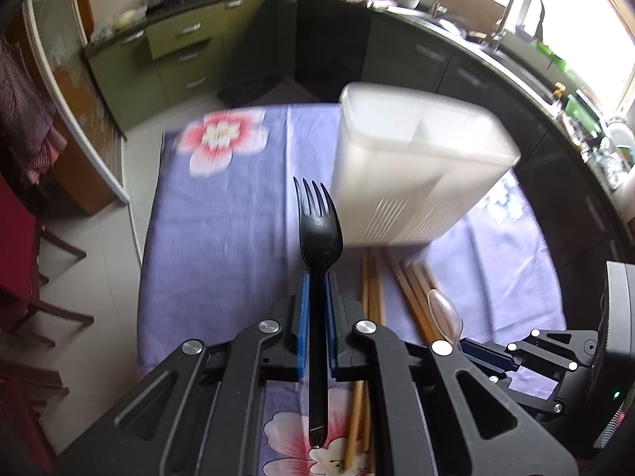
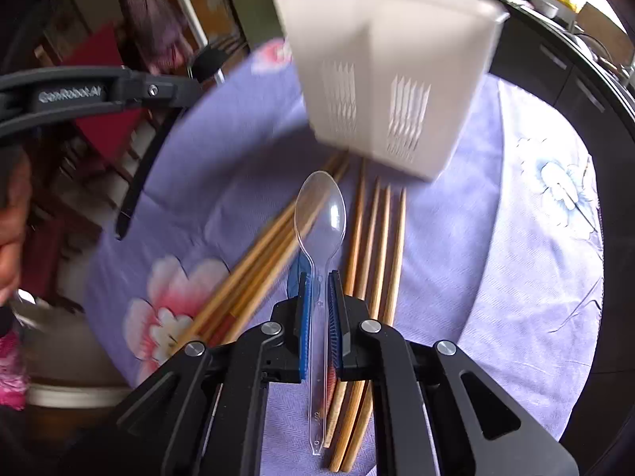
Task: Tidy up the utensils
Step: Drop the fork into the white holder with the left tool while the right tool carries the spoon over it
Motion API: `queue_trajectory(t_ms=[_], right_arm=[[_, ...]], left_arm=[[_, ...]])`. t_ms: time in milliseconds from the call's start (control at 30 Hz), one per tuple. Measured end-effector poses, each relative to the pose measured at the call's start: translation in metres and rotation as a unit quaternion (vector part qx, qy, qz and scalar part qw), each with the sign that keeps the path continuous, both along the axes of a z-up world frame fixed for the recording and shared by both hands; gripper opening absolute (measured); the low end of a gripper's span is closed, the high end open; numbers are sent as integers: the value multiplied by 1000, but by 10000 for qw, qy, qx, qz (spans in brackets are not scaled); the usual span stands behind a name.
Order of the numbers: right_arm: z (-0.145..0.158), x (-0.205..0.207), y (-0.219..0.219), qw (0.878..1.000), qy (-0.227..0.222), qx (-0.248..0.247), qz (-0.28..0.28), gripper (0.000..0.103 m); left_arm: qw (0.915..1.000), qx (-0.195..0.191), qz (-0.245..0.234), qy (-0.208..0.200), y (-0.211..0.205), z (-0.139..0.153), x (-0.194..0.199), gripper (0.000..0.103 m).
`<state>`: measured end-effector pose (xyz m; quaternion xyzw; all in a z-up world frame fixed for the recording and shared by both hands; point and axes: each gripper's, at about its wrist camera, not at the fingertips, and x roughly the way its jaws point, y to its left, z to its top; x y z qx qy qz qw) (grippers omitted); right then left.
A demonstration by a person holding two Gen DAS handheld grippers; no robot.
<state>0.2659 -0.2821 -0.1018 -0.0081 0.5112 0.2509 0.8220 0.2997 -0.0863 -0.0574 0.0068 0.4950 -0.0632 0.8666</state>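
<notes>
My left gripper point(image 1: 316, 277) is shut on a black plastic fork point(image 1: 318, 230), tines pointing forward, held above the purple cloth. My right gripper point(image 2: 319, 277) is shut on a clear plastic spoon point(image 2: 320, 214), bowl forward; it also shows in the left wrist view point(image 1: 445, 313). A white divided utensil holder point(image 1: 416, 158) stands on the cloth ahead of both grippers; it also shows in the right wrist view point(image 2: 389, 71). Several wooden chopsticks point(image 2: 377, 246) lie on the cloth below the spoon, also seen in the left wrist view point(image 1: 373, 289).
A table with a purple flowered cloth point(image 1: 222, 214) carries everything. Kitchen counters with a sink and faucet point(image 1: 512, 20) run behind and to the right. Wooden chairs point(image 1: 35, 277) stand at the left. The left gripper's body point(image 2: 91, 95) crosses the right wrist view at upper left.
</notes>
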Motion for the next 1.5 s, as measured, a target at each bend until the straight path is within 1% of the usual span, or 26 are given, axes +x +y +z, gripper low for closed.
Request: queue_trajectory(t_ms=[67, 133, 200, 233, 300, 367, 467, 500, 533, 633, 667, 733, 900, 1067, 1133, 1167, 1267, 1367, 1500], right_arm=[[19, 0, -15, 9989, -273, 326, -198, 9], [36, 3, -27, 9966, -515, 511, -381, 9], [50, 8, -36, 9933, -742, 699, -538, 9], [56, 10, -41, 9919, -830, 756, -595, 9], [68, 16, -49, 9891, -996, 825, -709, 9], [75, 22, -51, 9874, -1085, 870, -750, 9], [87, 27, -59, 9867, -1138, 871, -771, 9], [87, 27, -59, 9865, -1145, 877, -771, 9], [93, 29, -71, 9865, -1144, 890, -763, 9], [102, 30, -78, 9858, -1221, 833, -798, 9], [101, 28, -81, 9855, -1242, 811, -829, 9], [102, 30, -85, 9840, -1281, 799, -942, 9], [113, 37, -101, 9790, -1421, 825, -1209, 9], [132, 49, -109, 9719, -1658, 845, -1444, 9], [141, 56, -109, 9688, -1766, 816, -1534, 9], [146, 60, -109, 9669, -1825, 817, -1586, 9], [161, 73, -106, 9599, -2025, 842, -1747, 9], [172, 89, -101, 9495, -2259, 1006, -1933, 9], [177, 113, -93, 9374, -2496, 1194, -2114, 9]], left_arm=[[9996, -90, -29, -271, -5, 25, 7, 8], [9981, -218, -68, -573, -11, 49, 18, 8], [9957, -378, -87, -840, -17, 66, 29, 8], [9934, -469, -107, -1038, -21, 75, 37, 8], [9893, -539, -87, -1354, -26, 85, 48, 8], [9833, -597, -101, -1715, -32, 90, 60, 8], [9719, -568, -97, -2281, -41, 90, 73, 8], [9692, -565, -106, -2393, -43, 88, 77, 8], [9663, -581, -90, -2506, -45, 84, 83, 8], [9612, -640, -42, -2683, -46, 72, 93, 8], [9603, -648, -32, -2712, -46, 67, 94, 8], [9613, -655, -61, -2675, -44, 58, 95, 8], [9634, -641, -254, -2589, -36, 46, 77, 8], [9718, -419, -539, -2257, -37, 37, 62, 8], [9736, -465, -620, -2149, -35, 34, 57, 8], [9738, -459, -623, -2141, -34, 34, 54, 9], [9737, -491, -637, -2132, -30, 36, 44, 19], [9733, -514, -574, -2162, -21, 41, 28, 19], [9706, -488, -483, -2307, -4, 47, -9, 19]])
